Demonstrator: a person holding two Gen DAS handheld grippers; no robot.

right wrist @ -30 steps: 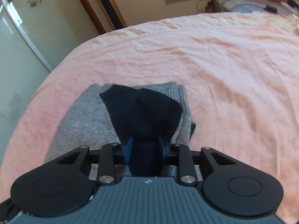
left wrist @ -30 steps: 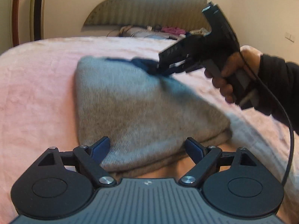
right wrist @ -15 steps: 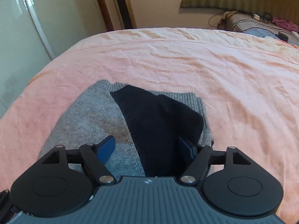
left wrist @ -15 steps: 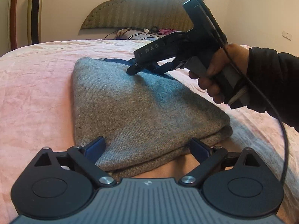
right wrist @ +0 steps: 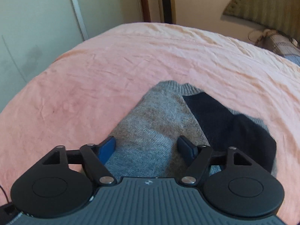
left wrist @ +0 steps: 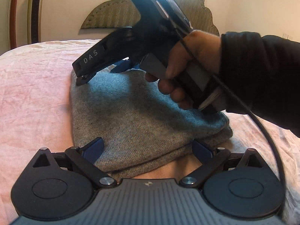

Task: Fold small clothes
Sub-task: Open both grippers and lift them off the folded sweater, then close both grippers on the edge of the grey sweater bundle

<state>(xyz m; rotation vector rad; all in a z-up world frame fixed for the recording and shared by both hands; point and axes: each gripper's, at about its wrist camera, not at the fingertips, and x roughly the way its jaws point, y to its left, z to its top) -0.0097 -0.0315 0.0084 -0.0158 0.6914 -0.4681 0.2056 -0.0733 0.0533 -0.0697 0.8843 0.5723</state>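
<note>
The folded grey sweater (left wrist: pixel 142 120) lies flat on the pink bed (left wrist: pixel 33 97), a dark panel (right wrist: pixel 230 123) showing at its far edge. The left gripper (left wrist: pixel 148 148) sits at the near fold, fingers (left wrist: pixel 93 148) spread and opening, gripping nothing. The right gripper (right wrist: pixel 148 146), in a hand (left wrist: pixel 187 67) with a black sleeve (left wrist: pixel 262 78), hangs above the sweater, its fingers (right wrist: pixel 107 148) opening, nothing pinched.

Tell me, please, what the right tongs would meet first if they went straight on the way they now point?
Most likely the folded grey sweater: the right tongs, jaws opening and holding nothing, point down at its grey knit, left of the dark navy part. How far above it they are is unclear.
</note>
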